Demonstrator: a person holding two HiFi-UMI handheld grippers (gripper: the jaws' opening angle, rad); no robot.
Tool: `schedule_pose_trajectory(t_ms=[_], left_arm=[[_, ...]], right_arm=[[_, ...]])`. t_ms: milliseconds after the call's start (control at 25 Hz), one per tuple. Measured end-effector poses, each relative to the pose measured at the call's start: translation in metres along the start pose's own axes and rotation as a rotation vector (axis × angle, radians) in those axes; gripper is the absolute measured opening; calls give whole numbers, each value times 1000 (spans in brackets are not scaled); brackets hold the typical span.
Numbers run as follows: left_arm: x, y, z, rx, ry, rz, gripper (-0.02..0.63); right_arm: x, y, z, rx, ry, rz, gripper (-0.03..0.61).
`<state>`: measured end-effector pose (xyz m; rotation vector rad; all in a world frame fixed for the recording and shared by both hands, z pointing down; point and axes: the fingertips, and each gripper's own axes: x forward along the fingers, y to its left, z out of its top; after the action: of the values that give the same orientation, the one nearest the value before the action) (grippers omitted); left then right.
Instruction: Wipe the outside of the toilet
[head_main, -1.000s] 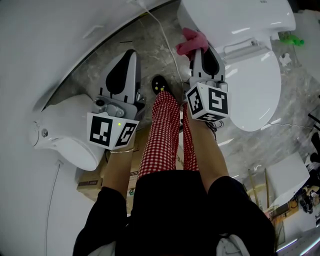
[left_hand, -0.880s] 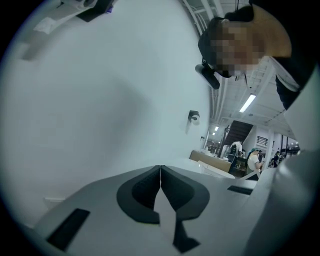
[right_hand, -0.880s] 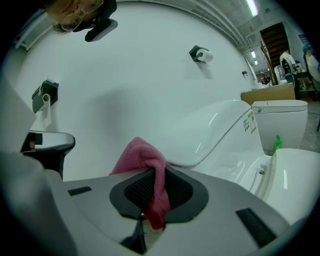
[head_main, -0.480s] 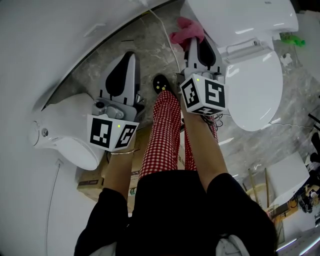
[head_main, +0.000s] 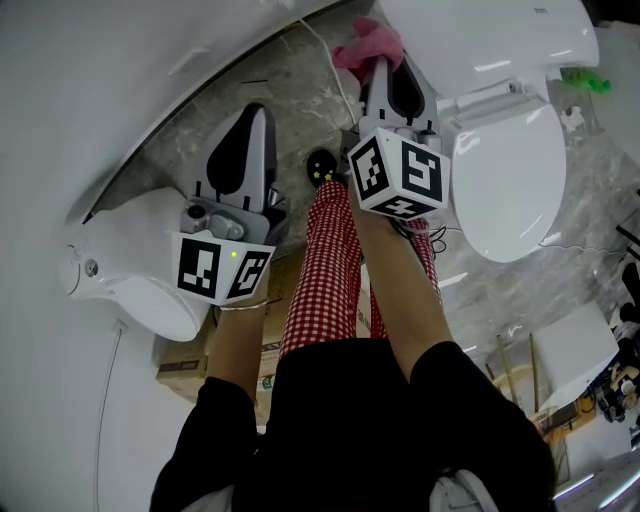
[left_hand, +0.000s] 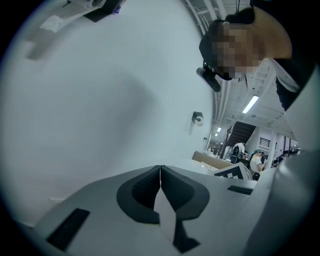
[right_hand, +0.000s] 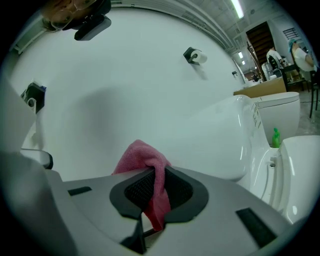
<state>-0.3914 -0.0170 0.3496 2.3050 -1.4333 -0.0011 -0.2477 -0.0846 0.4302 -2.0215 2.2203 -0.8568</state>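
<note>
Two grippers showed in my head view: my right gripper (head_main: 378, 62) held the pink cloth (head_main: 365, 38) beside the toilet (head_main: 505, 170) tank. Left gripper view: my left gripper (left_hand: 160, 172) was pinched together, empty. Right gripper view: jaws were clamped on the cloth, the toilet just beyond.

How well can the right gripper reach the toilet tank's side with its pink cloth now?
Probably easily: the right gripper, shut on the pink cloth, sits close beside the toilet tank, and nothing shows between them.

Grey marble floor (head_main: 190, 130), white wall (head_main: 100, 60)
</note>
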Motion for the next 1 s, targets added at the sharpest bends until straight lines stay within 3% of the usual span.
schedule_pose_trajectory(t_ms=[120, 280, 600, 1000], left_arm=[[0, 3, -1, -6, 3, 3, 11], [-2, 6, -1, -13, 4, 5, 11], [-9, 21, -1, -18, 1, 28, 11], [-16, 19, -6, -31, -4, 33, 11]], right_arm=[[6, 5, 1, 18, -4, -7, 60], [23, 20, 0, 63, 5, 67, 60], [42, 20, -2, 77, 2, 44, 60], [-1, 27, -23, 44, 21, 121, 60]])
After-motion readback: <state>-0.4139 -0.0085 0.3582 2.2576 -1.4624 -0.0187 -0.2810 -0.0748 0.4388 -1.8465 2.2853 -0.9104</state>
